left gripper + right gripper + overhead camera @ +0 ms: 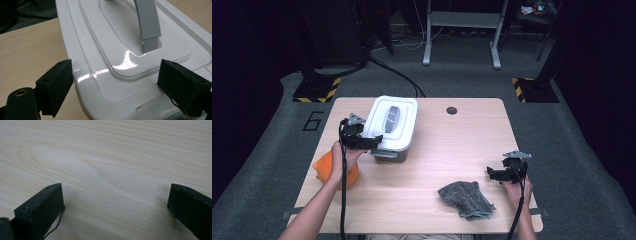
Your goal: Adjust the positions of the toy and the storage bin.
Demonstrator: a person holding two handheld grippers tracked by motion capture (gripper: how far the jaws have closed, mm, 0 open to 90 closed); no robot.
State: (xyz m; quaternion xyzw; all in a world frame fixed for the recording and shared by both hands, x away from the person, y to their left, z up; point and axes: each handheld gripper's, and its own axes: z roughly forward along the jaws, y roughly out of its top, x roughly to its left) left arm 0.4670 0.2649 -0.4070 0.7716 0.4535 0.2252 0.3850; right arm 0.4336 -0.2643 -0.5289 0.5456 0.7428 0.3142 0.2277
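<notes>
two hands work at one wooden table [432,150], each holding a set of tongs. nearest the person, one grey knitted cloth [465,199] lies crumpled on the table, just beside the right tongs [493,174], whose jaws stand wide apart over bare wood with nothing between them. on the left, one orange thing [323,167], possibly a soft bag, is half hidden under the left hand [341,156]. farther on, the left tongs [374,141] sit at the near-left corner of one white lidded box [404,131], jaws spread either side of the lid's corner without pressing it; one grey handle [392,118] crosses the lid. farthest, one dark round hole [452,110] marks the table's far edge.
</notes>
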